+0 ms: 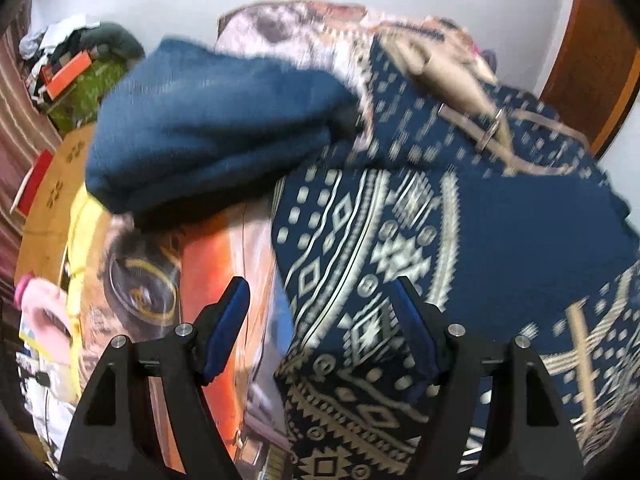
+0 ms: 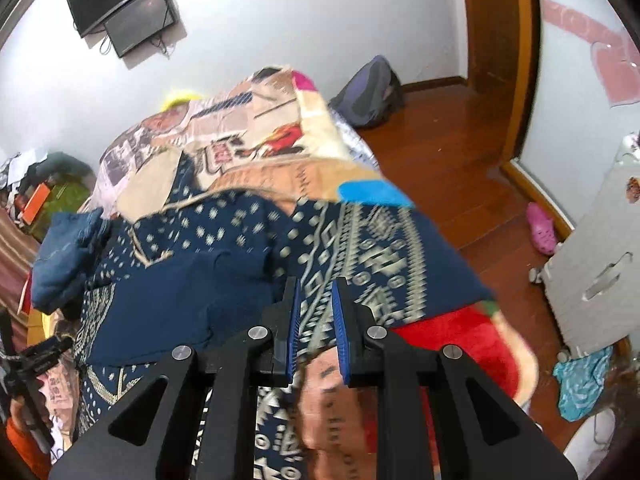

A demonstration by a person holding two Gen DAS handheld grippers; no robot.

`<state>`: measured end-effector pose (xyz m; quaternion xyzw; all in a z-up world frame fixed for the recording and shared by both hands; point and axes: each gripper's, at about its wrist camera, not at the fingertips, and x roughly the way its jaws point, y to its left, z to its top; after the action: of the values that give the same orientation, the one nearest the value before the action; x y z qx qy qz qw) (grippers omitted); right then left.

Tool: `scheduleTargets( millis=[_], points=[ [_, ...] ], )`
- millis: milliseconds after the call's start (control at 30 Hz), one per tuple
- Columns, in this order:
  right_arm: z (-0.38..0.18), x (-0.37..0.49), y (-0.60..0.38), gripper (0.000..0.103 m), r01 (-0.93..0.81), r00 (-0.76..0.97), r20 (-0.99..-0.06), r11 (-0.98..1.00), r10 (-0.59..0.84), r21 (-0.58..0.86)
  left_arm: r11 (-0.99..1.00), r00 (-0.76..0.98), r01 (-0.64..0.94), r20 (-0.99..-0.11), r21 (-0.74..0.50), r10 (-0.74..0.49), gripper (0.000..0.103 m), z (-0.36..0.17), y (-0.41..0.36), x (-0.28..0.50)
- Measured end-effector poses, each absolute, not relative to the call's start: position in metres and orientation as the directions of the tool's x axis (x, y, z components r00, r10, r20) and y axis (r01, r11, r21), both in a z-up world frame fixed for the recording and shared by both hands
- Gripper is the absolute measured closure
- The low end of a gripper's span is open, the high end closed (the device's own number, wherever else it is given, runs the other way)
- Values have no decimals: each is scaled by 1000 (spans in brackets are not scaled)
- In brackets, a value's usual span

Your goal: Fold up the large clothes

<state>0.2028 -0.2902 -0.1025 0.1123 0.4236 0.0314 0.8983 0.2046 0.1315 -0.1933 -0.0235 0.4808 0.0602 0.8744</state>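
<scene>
- Across the left wrist view, the left gripper (image 1: pixel 320 328) stands wide open, its blue pads well apart, with nothing pinched; the edge of the navy patterned garment (image 1: pixel 360 264) lies in the gap, nearer the pad at 3 o'clock.
- That garment spreads from the centre out toward 3 and 5 o'clock over a printed bedspread (image 1: pixel 224 256); a plain blue knit bundle (image 1: pixel 216 120) sits at 10 o'clock, resting on the garment's upper part.
- A tan strap with a metal buckle (image 1: pixel 490 128) crosses the cloth at 1 o'clock.
- Risk here: if the fingers close where they stand, I judge they may catch only one layer, or the bedspread along with it, and the fold would drag askew. The blur suggests quick motion, which makes a missed edge likelier.
- Turning to the right wrist view, the right gripper (image 2: pixel 314 328) is narrowed to a small gap; patterned cloth shows between the pads, but whether it is actually pinched I cannot tell.
- The navy patterned garment (image 2: pixel 360 256) lies on the bedspread (image 2: pixel 256 128) from 9 o'clock through the centre toward 3 o'clock, close to the bed's edge over the wooden floor (image 2: pixel 460 160).
- Risk here: a pull toward 3 o'clock could slide the garment off the bed onto the floor.
- The blue knit bundle (image 2: pixel 64 256) at 9 o'clock weighs on the cloth; lifting one side may tip it or bunch the fold.
- The strap could snag a finger during the lift.
</scene>
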Motion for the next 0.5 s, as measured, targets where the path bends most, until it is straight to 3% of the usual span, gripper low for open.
scheduleTargets(
  millis=[167, 233, 300, 400, 500],
  points=[
    [-83, 196, -311, 87, 89, 680, -728, 976, 88, 201, 996, 618, -84, -785, -8, 46, 31, -150, 111, 215],
    [-77, 194, -324, 78, 110, 696, -713, 970, 81, 217, 998, 646, -61, -763, -20, 24, 31, -136, 101, 219],
    [-74, 191, -334, 56, 138, 715, -696, 965, 60, 225, 999, 670, -32, -742, -28, 1, 31, -124, 88, 224],
    [-70, 188, -348, 39, 199, 734, -679, 960, -13, 196, 1000, 684, 2, -729, -29, -23, 31, -116, 72, 232],
    [-77, 188, -365, 38, 241, 722, -691, 949, -34, 206, 998, 681, 47, -730, -30, -54, 31, -115, 51, 241]
  ],
)
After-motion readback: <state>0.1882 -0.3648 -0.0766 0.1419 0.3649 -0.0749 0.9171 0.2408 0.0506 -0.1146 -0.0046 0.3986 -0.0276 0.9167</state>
